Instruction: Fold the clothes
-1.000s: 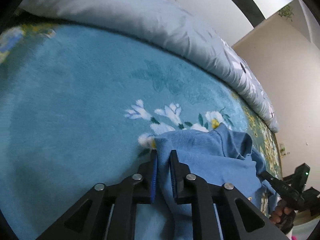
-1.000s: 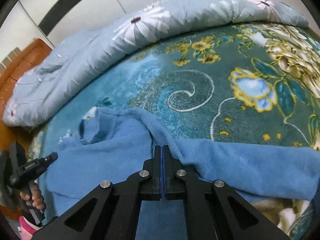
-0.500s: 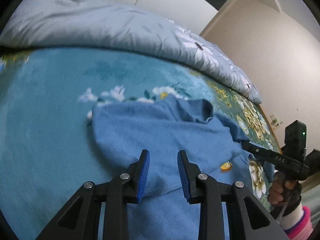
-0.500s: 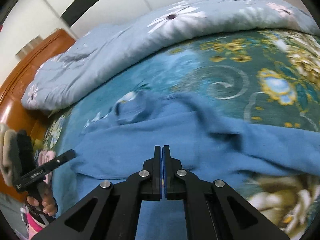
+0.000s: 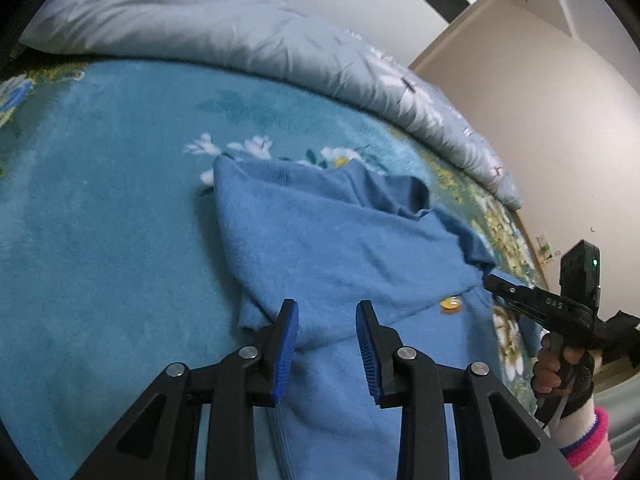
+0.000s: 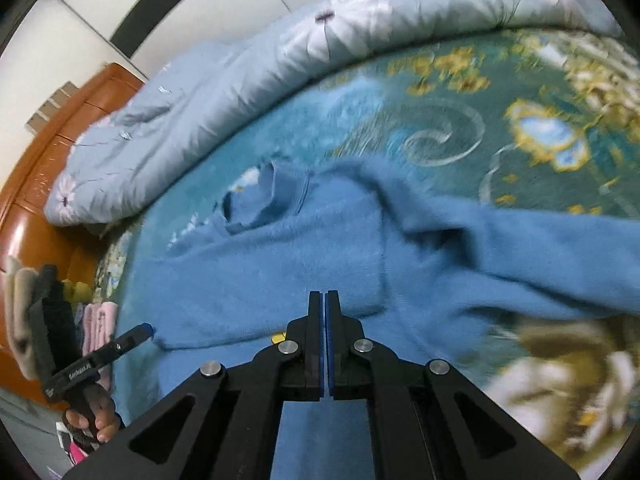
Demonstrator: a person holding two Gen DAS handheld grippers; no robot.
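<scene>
Left gripper: blue pads apart, jaws just been opening, nothing clamped; poised over the near folded edge of the blue sweater, cloth showing through the gap but not pressed. A second ago these pads stood close on either side of a sweater edge; since then released and drawn back, more of the garment now in view. Right gripper: pads together, nothing visibly caught between them, above the sweater's near part. Blue sweater: spread on the bed, on the teal floral blanket; one side laid over the body in a flat fold, collar at its far end, one sleeve trailing out to the right in the right wrist view; small yellow emblem just beyond the fold's edge. Grey-blue quilt: bunched along the far side of the blanket, beyond the sweater. Wooden bed frame: past the quilt, at the left of the right wrist view. Judgement: first side fold placed and let go; trailing sleeve and opposite side remain to be brought in.
</scene>
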